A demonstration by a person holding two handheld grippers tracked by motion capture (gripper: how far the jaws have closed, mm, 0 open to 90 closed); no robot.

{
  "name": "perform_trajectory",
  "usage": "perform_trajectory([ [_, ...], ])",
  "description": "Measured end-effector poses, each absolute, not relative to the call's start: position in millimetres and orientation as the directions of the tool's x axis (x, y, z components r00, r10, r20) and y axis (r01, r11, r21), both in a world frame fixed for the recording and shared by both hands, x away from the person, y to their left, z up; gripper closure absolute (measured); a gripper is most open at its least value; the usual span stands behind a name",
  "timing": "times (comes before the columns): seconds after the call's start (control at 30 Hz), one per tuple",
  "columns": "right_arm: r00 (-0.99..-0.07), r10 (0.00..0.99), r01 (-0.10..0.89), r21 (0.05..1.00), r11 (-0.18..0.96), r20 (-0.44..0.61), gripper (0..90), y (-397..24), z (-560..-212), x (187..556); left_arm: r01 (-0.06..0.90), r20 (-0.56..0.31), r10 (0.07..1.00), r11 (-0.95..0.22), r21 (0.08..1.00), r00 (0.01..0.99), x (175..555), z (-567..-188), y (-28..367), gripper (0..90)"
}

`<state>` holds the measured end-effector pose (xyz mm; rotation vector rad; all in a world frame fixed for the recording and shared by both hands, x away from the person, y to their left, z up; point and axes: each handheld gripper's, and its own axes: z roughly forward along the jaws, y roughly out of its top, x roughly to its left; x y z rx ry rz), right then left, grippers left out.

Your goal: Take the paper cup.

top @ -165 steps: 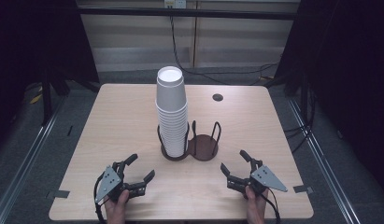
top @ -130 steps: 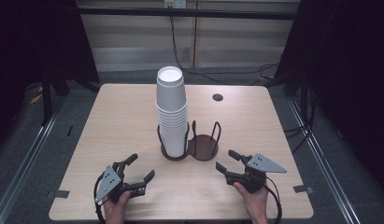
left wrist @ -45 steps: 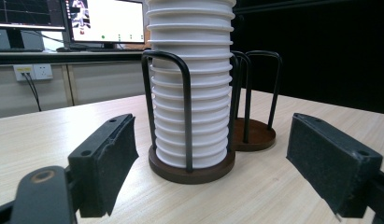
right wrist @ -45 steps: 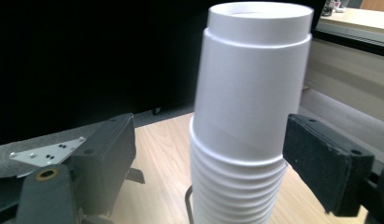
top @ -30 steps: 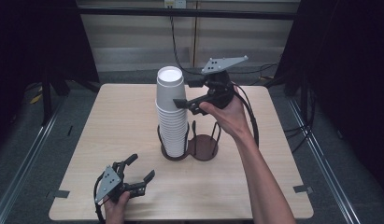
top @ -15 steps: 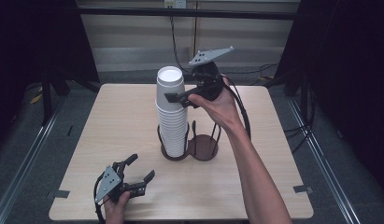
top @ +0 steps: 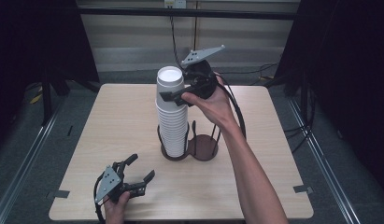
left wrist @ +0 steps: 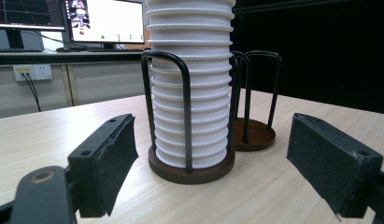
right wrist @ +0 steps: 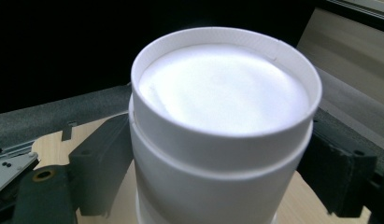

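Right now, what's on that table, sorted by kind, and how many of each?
Stacks of white cups: 1, standing upside down in the left ring of the holder
Dark two-ring cup holders: 1
Hand-held grippers: 2, left gripper and right gripper
Small dark round things, too small to identify: 1
Total: 5

cups [top: 171, 112]: matt white paper (ribbed rims) | holder [left wrist: 187, 116]: dark metal wire | table [top: 110, 121]: pale wood

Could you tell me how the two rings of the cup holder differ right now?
The left ring holds a tall stack of white cups; the right ring has no cups, its brown base bare. The right gripper straddles the stack's top cup. Both rings have black wire posts.
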<state>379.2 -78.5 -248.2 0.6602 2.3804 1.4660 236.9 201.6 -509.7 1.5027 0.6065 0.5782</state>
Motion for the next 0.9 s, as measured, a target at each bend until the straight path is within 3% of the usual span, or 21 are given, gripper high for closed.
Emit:
perform_trajectory([
  [0.9,-0.856,0.518,0.238,0.891,0.387,0.003,19.4,-74.6,-245.7,380.3,0.022,-0.013,0.686,-0.005,1.0,0.728,236.8,-509.7,201.4,15.7],
])
